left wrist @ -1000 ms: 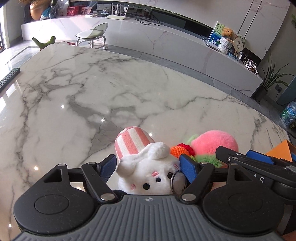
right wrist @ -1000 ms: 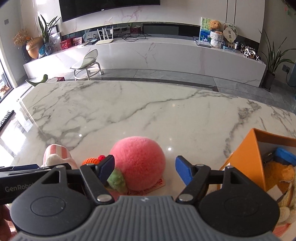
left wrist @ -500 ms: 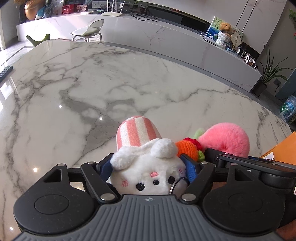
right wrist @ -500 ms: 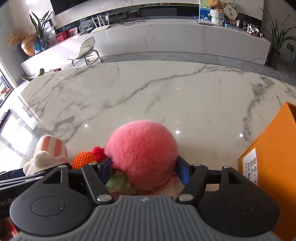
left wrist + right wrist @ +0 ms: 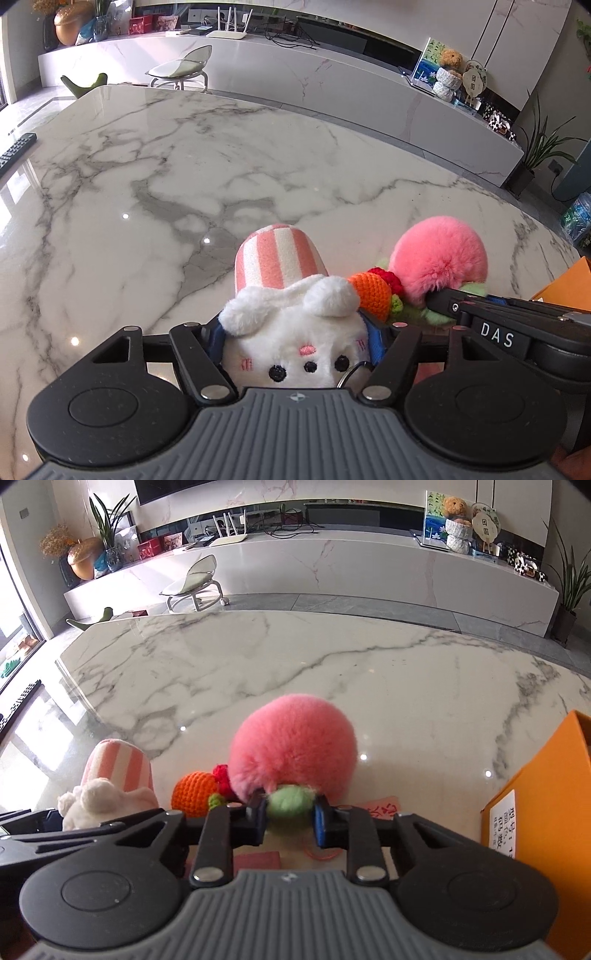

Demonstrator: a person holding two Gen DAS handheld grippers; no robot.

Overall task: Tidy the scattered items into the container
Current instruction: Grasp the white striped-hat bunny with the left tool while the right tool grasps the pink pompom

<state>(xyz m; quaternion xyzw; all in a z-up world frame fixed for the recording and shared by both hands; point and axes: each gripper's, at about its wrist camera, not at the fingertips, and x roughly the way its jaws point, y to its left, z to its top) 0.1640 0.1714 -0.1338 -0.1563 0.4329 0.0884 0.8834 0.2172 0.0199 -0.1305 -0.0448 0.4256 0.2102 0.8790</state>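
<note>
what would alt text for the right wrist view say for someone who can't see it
The right gripper has just closed on the green leaf at the base of a fluffy pink peach plush on a white marble table. An orange crochet toy and a striped-hat bunny plush lie left; an orange box stands right.

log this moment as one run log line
left hand-held gripper: closing on white plush | right hand-held gripper: shut on pink pompom green leaf | orange box: waiting
</note>
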